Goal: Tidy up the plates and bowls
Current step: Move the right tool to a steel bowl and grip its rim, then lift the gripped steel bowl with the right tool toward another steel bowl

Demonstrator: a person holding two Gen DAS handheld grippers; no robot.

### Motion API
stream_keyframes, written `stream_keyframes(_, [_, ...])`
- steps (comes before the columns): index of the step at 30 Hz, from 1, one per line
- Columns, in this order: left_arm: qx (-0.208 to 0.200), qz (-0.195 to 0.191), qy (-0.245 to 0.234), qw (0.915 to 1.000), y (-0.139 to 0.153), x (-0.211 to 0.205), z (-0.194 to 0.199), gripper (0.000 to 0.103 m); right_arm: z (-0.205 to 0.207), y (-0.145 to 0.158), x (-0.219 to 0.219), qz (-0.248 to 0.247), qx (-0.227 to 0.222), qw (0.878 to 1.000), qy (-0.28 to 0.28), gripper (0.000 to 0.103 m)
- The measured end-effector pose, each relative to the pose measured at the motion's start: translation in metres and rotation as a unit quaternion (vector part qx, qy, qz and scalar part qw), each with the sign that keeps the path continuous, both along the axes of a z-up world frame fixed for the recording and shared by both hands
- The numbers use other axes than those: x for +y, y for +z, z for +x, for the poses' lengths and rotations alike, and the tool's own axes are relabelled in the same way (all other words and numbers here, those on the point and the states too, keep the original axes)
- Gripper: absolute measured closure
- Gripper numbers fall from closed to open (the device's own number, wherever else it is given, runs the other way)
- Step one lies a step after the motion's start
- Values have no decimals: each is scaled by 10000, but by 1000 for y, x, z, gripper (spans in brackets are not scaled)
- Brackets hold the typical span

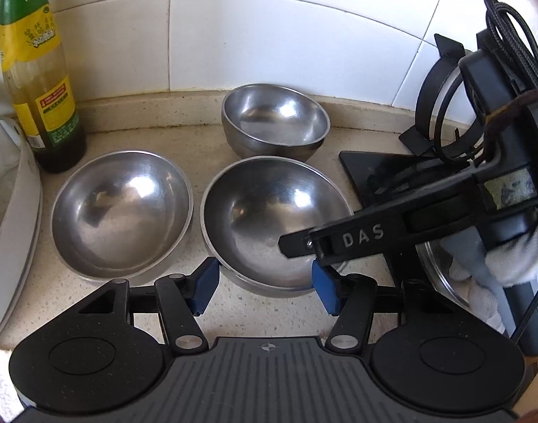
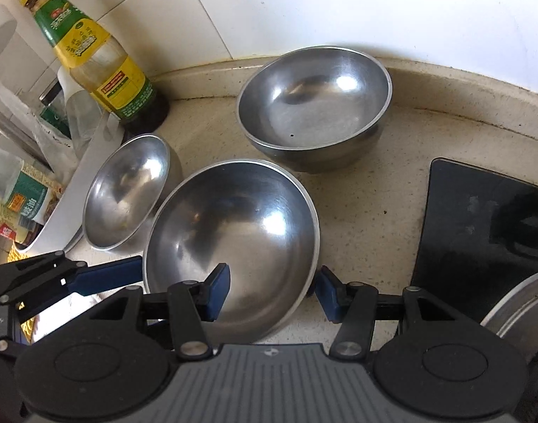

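Observation:
Three steel bowls stand on the beige counter. In the left wrist view the near bowl (image 1: 269, 222) is in the middle, a second bowl (image 1: 122, 211) to its left, and a third bowl (image 1: 274, 120) behind by the wall. My left gripper (image 1: 265, 283) is open, its blue pads on either side of the near bowl's front edge. My right gripper (image 2: 274, 290) is open over the near bowl (image 2: 233, 232), left pad inside it, right pad outside its rim. The left bowl (image 2: 124, 190) and back bowl (image 2: 314, 102) also show there.
A sauce bottle (image 1: 36, 81) stands at the back left by the tiled wall. A white tray (image 1: 15, 232) with jars lies at the left. A black stovetop (image 2: 480, 232) and a steel pan rim (image 2: 519, 303) lie at the right.

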State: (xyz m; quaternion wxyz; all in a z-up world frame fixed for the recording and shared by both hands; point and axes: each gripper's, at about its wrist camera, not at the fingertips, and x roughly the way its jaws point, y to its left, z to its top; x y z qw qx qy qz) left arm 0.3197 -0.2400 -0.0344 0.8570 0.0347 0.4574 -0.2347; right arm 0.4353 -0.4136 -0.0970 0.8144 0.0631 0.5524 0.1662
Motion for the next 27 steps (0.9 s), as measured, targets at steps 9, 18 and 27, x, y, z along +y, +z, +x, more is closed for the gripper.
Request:
stream_keyframes(9, [79, -59, -77, 9999, -1, -1, -3, 38, -18, 5, -8, 92, 114, 9999, 78, 46])
stream_keyframes(18, [92, -16, -246, 9997, 5, -3, -23, 38, -35, 6, -5, 79, 114, 9999, 104, 46])
stream_keyframes(27, [78, 6, -163, 9998, 4, 5, -28, 35, -35, 10, -9, -47, 124, 9999, 31, 40])
